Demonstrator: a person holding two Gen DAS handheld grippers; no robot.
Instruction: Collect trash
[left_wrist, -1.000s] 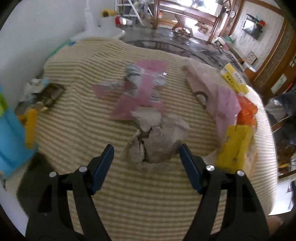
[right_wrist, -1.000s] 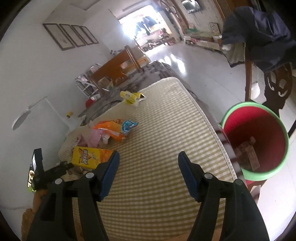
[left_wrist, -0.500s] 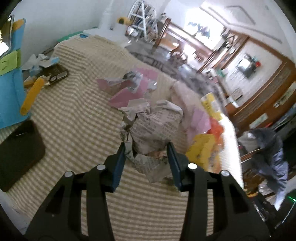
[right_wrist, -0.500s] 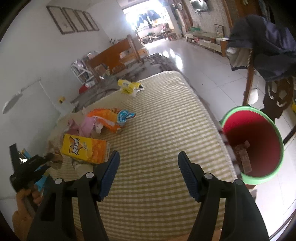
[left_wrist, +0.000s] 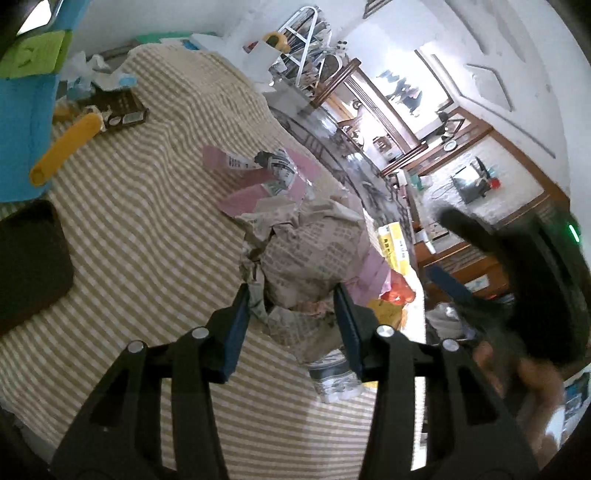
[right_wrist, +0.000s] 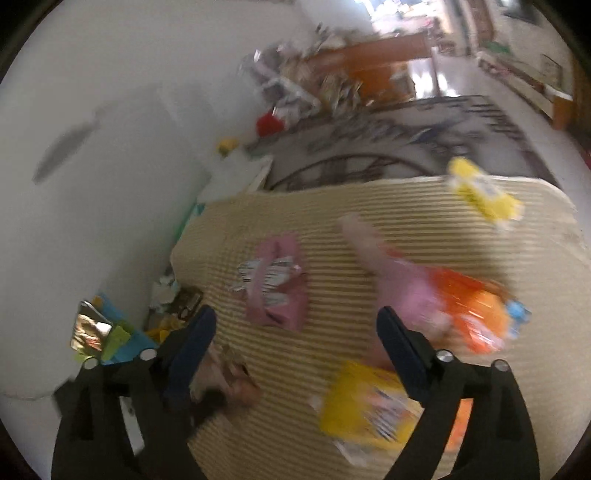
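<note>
Crumpled newspaper (left_wrist: 314, 254) clenched between the blue pads of the left gripper (left_wrist: 293, 321), raised off the striped mattress (left_wrist: 147, 229), loose ends hanging below the jaws. Jaws closed in on it within the last second, pads pressing on both flanks. Just behind the wad, pink wrappers (left_wrist: 255, 181) flat on the mattress; past its far side a yellow carton (left_wrist: 395, 245) at the mattress edge. To the left a dark flat pad (left_wrist: 29, 262), a yellow tube (left_wrist: 64, 147) and a dark box (left_wrist: 118, 107) near the wall. Right gripper (right_wrist: 295, 336) released, jaws just opened wide, nothing between the pads, poised above the same mattress in a motion-blurred view. Below it a yellow snack box (right_wrist: 365, 406), to its right an orange bag (right_wrist: 476, 314) beside a pink bag (right_wrist: 413, 291), farther back a pink-and-silver wrapper (right_wrist: 275, 284) and a yellow pack (right_wrist: 480, 192) near the far edge.
</note>
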